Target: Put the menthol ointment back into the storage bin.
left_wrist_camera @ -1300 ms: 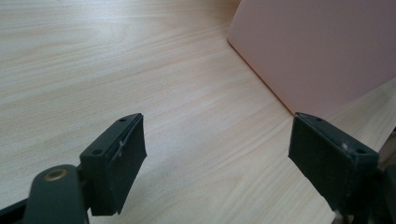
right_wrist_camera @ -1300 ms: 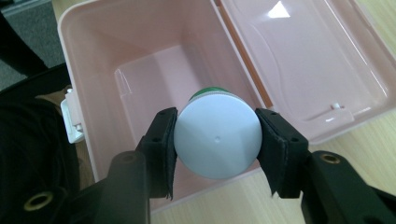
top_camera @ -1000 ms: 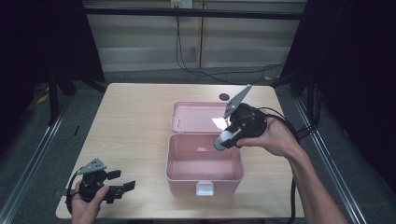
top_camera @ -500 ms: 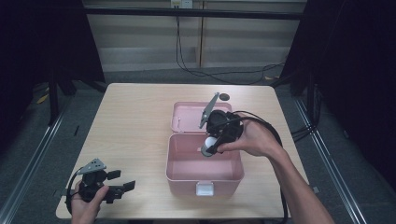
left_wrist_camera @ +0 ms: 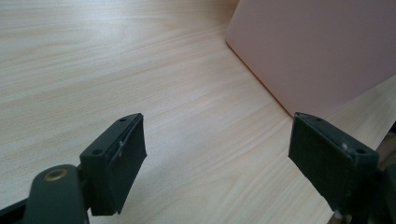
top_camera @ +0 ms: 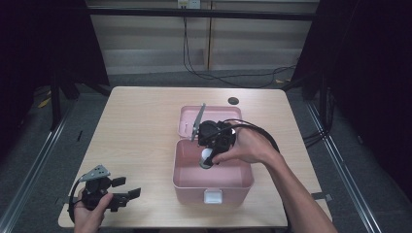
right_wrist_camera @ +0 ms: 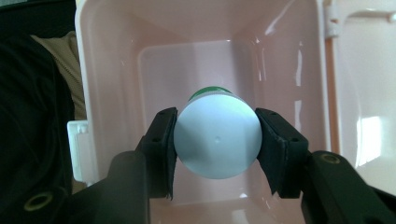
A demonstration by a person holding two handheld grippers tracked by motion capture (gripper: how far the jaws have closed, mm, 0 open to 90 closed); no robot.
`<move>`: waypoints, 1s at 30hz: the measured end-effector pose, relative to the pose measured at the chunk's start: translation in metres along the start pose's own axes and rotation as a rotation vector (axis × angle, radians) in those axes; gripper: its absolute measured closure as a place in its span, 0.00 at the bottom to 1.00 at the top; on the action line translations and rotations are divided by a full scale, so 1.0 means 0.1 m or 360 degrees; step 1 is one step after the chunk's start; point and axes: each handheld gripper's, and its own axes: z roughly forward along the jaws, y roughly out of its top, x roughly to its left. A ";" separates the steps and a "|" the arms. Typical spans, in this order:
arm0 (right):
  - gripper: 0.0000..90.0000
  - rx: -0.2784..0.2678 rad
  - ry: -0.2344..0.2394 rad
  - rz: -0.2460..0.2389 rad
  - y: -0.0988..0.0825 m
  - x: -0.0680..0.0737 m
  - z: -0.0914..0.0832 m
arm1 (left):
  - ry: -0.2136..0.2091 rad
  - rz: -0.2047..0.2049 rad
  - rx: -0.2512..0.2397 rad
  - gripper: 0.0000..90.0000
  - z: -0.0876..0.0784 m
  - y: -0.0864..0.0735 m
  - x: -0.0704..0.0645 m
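Note:
An open pink box stands mid-table with its lid folded back flat behind it. My right gripper points down into the box, shut on a white bottle. In the right gripper view the bottle shows a round white end with a green band behind it, and both pads press its sides above the pink box floor. My left gripper rests at the table's front left corner, open. In the left gripper view its jaws stand wide apart over bare wood, with the box wall ahead.
The light wooden table has a small dark round hole at its back right. A black cable trails from the right gripper across the lid. Metal rails and dark floor surround the table.
My right gripper has carried the white bottle leftward and down, from above the box's right rear edge into the box. The left gripper has stayed still.

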 end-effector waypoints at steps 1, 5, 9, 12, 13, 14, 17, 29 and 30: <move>0.57 -0.0002 0.0005 -0.0022 0.02 0.00 0.02 | 0.0000 -0.0009 -0.0004 0.21 0.00 0.00 0.00; 0.57 0.0033 0.0012 -0.0052 0.10 0.01 0.06 | 0.0003 0.0002 0.0003 0.21 0.00 0.00 0.00; 0.57 0.0071 0.0018 -0.0082 0.19 0.03 0.09 | 0.0002 -0.0008 -0.0004 0.21 0.00 0.00 0.00; 0.57 0.0095 0.0017 -0.0095 0.23 0.04 0.11 | 0.0003 -0.0008 -0.0002 0.21 0.00 0.00 0.00; 0.57 0.0105 0.0016 -0.0105 0.25 0.04 0.13 | 0.0002 -0.0007 -0.0003 0.21 0.00 0.00 0.00; 0.57 0.0115 0.0017 -0.0107 0.26 0.04 0.14 | 0.0002 -0.0007 -0.0003 0.21 0.00 0.00 0.00; 0.57 0.0102 0.0028 -0.0117 0.31 0.04 0.17 | 0.0003 -0.0007 -0.0002 0.21 0.00 0.00 0.00; 0.57 0.0166 0.0088 -0.0139 0.47 0.03 0.33 | 0.0000 -0.0005 -0.0006 0.21 -0.01 0.00 -0.01; 0.57 0.0166 0.0088 -0.0139 0.47 0.03 0.33 | -0.0001 -0.0006 -0.0007 0.21 -0.01 0.00 -0.01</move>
